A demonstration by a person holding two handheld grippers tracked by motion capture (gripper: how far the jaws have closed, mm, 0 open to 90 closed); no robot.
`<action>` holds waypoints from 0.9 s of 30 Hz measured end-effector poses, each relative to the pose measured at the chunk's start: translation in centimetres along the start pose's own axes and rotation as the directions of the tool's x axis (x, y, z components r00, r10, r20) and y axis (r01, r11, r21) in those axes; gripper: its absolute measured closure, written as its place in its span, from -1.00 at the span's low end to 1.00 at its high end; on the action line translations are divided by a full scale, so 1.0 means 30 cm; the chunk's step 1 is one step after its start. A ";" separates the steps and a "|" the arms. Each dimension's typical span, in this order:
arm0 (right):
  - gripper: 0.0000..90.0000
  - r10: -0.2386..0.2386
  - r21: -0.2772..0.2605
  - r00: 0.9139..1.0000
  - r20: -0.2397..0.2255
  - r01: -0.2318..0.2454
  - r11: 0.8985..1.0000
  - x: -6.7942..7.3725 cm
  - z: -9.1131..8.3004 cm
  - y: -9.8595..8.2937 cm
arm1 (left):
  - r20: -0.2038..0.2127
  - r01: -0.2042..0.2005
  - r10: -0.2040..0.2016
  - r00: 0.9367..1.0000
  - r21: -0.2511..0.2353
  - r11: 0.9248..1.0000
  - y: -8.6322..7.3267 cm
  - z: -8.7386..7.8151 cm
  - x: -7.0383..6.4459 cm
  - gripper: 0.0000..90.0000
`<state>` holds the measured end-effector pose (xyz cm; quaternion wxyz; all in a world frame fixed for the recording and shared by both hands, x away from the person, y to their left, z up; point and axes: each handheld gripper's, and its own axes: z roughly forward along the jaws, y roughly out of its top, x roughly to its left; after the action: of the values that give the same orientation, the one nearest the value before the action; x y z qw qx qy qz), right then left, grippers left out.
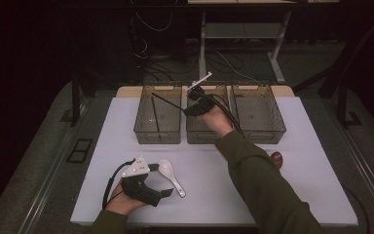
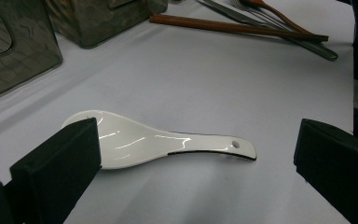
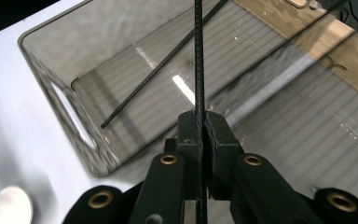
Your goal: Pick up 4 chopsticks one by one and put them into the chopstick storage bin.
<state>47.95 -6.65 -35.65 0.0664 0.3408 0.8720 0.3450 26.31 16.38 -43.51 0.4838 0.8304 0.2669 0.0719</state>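
R gripper [image 1: 191, 108] is up over the bins at the far side of the table [image 1: 292, 161], jaws clamped tight on a thin black chopstick [image 3: 198, 56]. In the high view the stick runs from the gripper out left over the left bin [image 1: 158, 115]. Right gripper view: stick pinched between the pads, pointing straight away over that bin; a 2nd black chopstick [image 3: 165, 60] lies flat on the bin floor, apart from the held one. Middle bin [image 1: 205, 130] sits under the R hand, right bin [image 1: 257, 114] next to it.

L gripper [image 1: 168, 193] is low at the near-left of the table, jaws wide apart, holding nothing. White spoon [image 2: 158, 142] lies flat on the table just beside it. Left gripper view: spoon lies between the two jaws, bowl end partly behind the left-side jaw, handle end w/ small hole toward the right-side jaw, well short of it. No contact visible. Further back in that view, brown chopsticks [image 2: 237, 27] and metal cutlery [image 2: 279, 35] lie on the table near the bins.
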 end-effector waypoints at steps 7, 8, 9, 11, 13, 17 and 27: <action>0.90 0.005 0.026 1.000 0.027 -0.006 1.000 0.028 0.067 0.057 | 0.003 -0.004 0.004 1.000 0.001 1.000 0.000 -0.001 0.001 -1.00; 0.90 0.008 0.025 1.000 0.029 -0.009 1.000 0.029 0.074 0.062 | 0.004 -0.004 0.004 1.000 0.000 1.000 0.000 -0.001 0.000 -1.00; 0.90 0.009 0.029 0.999 0.032 -0.010 1.000 0.031 0.081 0.067 | 0.004 -0.006 0.006 1.000 -0.001 1.000 0.001 0.000 0.000 -1.00; 0.90 0.012 0.036 0.999 0.033 -0.014 0.999 0.033 0.098 0.073 | 0.008 -0.005 0.005 1.000 -0.003 1.000 0.002 0.001 -0.002 -1.00; 0.89 0.016 0.047 0.999 0.037 -0.017 0.999 0.038 0.115 0.078 | 0.011 -0.002 0.002 1.000 -0.005 1.000 0.002 0.003 -0.002 -1.00; 0.86 0.017 0.054 0.999 0.035 -0.019 0.998 0.052 0.142 0.083 | 0.015 -0.004 0.004 1.000 -0.004 1.000 0.002 0.003 -0.002 -1.00; 0.32 0.001 0.004 1.000 0.007 -0.001 1.000 0.058 0.116 0.082 | 0.017 -0.011 0.011 1.000 -0.003 1.000 0.003 0.003 -0.002 -1.00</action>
<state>49.21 -2.29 -36.47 0.0685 0.3424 0.8723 0.3422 26.32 16.24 -43.47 0.4867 0.8318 0.2580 0.0681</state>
